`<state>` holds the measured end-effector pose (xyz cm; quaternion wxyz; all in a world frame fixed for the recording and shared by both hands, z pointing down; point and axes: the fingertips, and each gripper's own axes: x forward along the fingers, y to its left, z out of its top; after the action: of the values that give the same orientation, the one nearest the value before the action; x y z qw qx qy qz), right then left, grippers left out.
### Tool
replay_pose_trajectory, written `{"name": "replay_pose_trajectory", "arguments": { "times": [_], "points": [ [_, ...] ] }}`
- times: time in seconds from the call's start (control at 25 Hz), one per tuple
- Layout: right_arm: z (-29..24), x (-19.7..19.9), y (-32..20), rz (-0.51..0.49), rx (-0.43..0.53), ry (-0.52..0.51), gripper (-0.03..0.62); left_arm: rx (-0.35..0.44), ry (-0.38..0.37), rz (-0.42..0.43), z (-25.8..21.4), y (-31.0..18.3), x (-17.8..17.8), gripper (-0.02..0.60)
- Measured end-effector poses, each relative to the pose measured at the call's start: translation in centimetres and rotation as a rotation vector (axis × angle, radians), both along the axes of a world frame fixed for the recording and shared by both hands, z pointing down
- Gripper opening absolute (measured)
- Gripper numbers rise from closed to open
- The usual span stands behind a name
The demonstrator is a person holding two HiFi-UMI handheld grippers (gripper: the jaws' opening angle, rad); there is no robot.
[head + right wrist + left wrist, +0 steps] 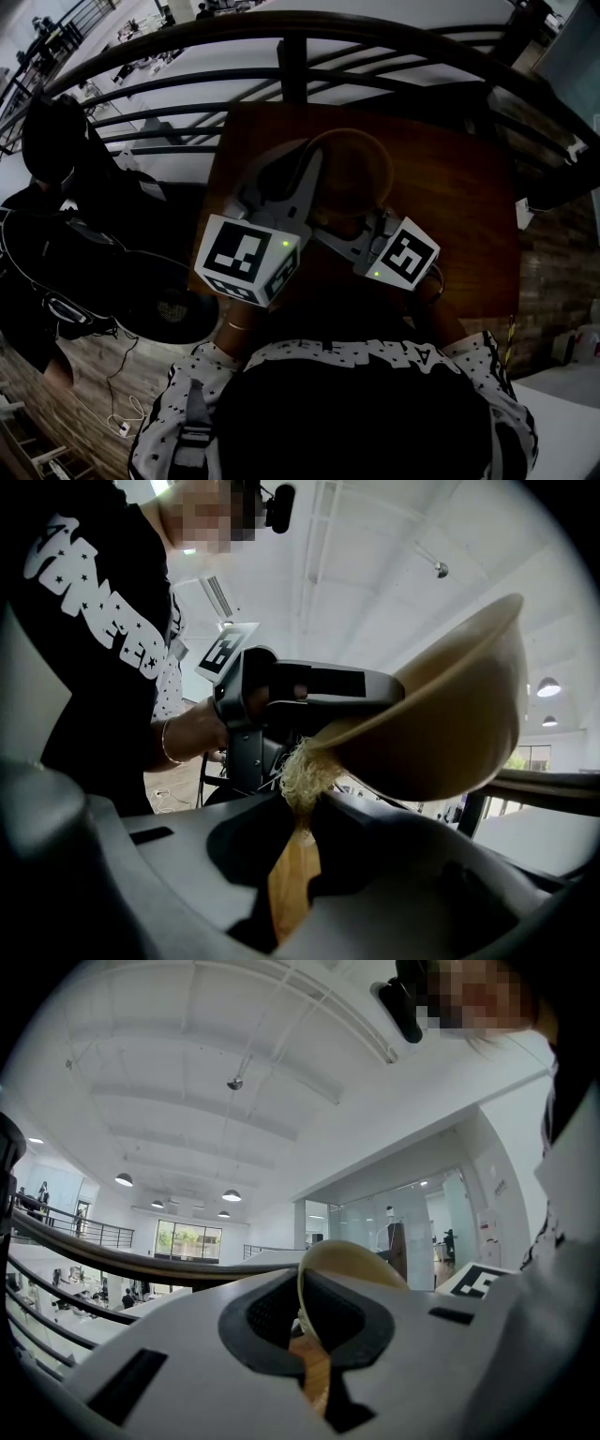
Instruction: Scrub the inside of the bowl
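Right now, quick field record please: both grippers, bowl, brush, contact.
left gripper: shut on the bowl's rim
right gripper: shut on the brush's wooden handle
bowl: tan, tilted, held by its rim
brush: handle runs out between the jaws, pale bristles at the far end
contact: bristles touch the bowl at its rim, beside the left gripper
table: brown wood, below both grippers

A tan bowl (354,171) is seen above a brown table (469,206), met at its left edge by the left gripper (312,161), while the right gripper (335,231) is pointed at the bowl's near side and a dark railing (281,56) is seen beyond.
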<state>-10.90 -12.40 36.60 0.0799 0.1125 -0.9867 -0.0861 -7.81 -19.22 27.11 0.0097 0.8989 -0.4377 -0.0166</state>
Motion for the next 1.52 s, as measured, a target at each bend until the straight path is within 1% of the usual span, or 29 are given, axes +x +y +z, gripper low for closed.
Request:
{"name": "replay_pose_trajectory", "arguments": {
  "times": [0.16,0.32,0.48,0.6,0.84,1.08,1.24,1.36,1.52],
  "points": [
    [0.3,0.7,0.1,-0.016,-0.032,-0.001,0.06,0.018,0.006,-0.006,-0.6,0.2,0.5,0.025],
    [0.8,1.2,-0.3,-0.012,-0.017,0.032,0.06,0.034,0.016,-0.017,-1.2,0.0,0.6,0.025],
    [0.8,2.2,-1.0,0.024,-0.042,0.004,0.06,0.04,0.023,-0.034,-1.3,0.0,0.4,0.025],
    [1.2,2.8,-1.6,0.067,-0.072,-0.012,0.06,0.044,0.03,-0.053,-1.1,0.1,-0.5,0.025],
    [1.0,4.2,-2.7,0.136,-0.091,-0.042,0.06,0.048,0.04,-0.084,-1.1,0.0,-1.8,0.025],
    [0.3,6.6,-4.3,0.237,-0.109,-0.073,0.06,0.028,0.034,-0.102,-0.6,-0.5,-2.3,0.025],
    [1.1,9.2,-5.5,0.29,-0.112,-0.059,0.06,0.008,0.029,-0.105,0.5,-1.1,-1.9,0.025],
    [1.1,10.4,-6.1,0.331,-0.124,-0.08,0.06,-0.022,0.025,-0.108,1.8,-1.6,-1.9,0.025],
    [0.9,11.4,-6.7,0.361,-0.115,-0.096,0.06,-0.059,0.019,-0.104,3.4,-2.0,-1.8,0.025]
  ]
}}
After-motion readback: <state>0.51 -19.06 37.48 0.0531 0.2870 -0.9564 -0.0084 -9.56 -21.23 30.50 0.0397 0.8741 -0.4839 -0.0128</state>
